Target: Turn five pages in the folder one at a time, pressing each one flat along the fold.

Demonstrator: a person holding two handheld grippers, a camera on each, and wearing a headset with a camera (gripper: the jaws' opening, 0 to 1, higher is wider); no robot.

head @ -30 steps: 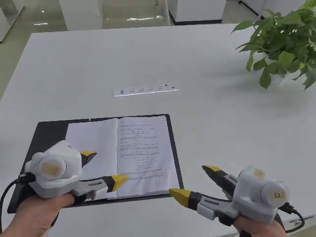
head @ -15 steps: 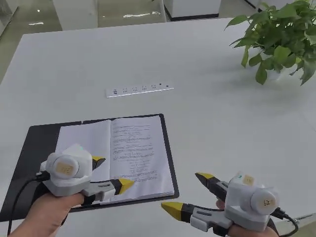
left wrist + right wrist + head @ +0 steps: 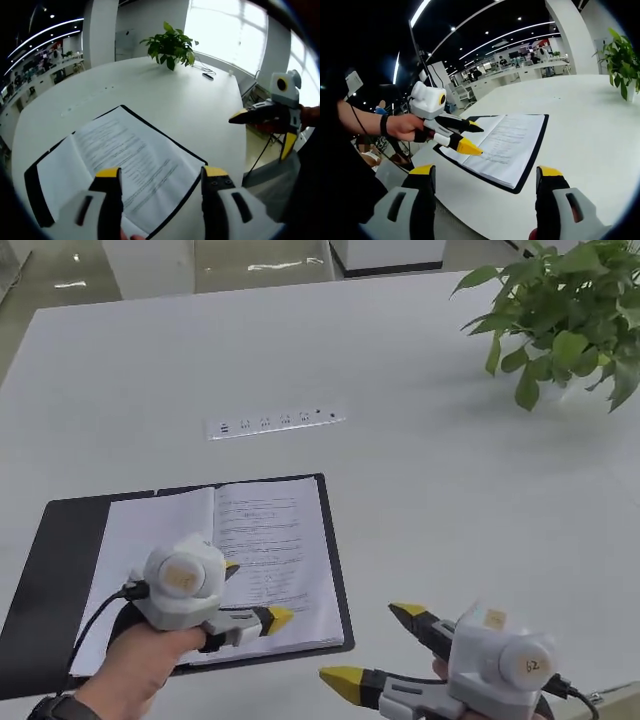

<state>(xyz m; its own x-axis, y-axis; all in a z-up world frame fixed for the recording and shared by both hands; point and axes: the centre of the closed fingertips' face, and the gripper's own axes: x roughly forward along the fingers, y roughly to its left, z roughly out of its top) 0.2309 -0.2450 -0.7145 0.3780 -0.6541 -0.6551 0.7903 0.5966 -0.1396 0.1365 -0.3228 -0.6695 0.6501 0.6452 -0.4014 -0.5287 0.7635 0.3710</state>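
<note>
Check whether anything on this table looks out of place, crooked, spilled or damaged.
Nothing stands out. The folder lies open and flat on the table, its pages uncreased as far as I can tell. The plant stands upright. The left tongs and right tongs are open and empty.

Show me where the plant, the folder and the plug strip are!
plant (image 3: 560,315), head view, on its green leaves.
folder (image 3: 272,535), head view, on the printed right-hand page.
plug strip (image 3: 275,423), head view, on the middle of its white bar.
</note>
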